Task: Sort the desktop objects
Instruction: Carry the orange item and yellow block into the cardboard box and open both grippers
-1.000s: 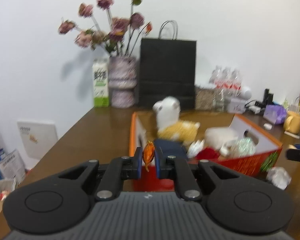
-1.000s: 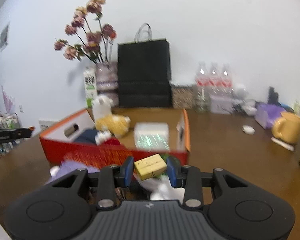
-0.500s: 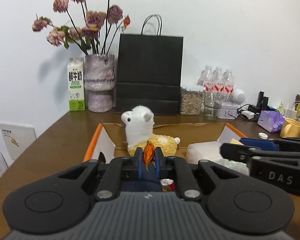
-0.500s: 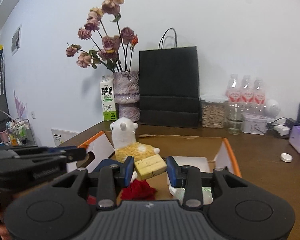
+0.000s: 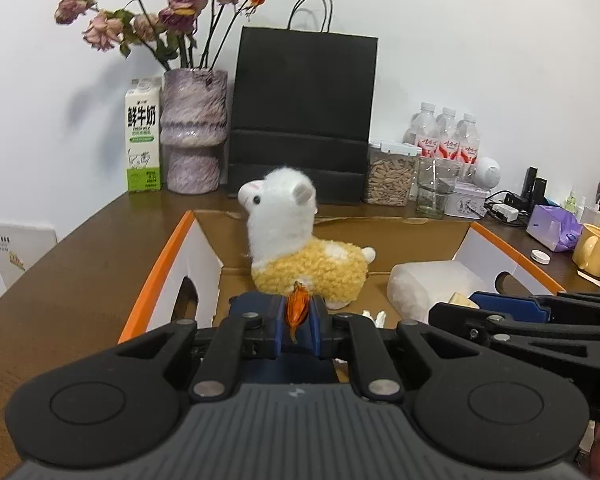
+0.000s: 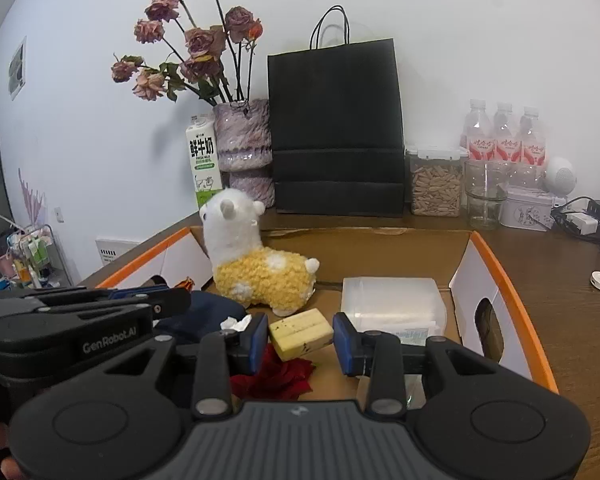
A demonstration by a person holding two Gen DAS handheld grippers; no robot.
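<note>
Left fingers (image 5: 297, 325) pinching orange bud (image 5: 297, 308), right fingers (image 6: 300, 339) clamping yellow block (image 6: 301, 334), above box (image 6: 512, 300).

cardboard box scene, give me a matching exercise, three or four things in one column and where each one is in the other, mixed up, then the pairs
Things:
1. yellow block
2. orange bud
3. alpaca plush
4. milk carton

Places:
A. on the table beside the vase
B. inside the cardboard box
C. between the right gripper's pads
D. pinched in the left gripper

Pairs: 1-C, 2-D, 3-B, 4-A
</note>
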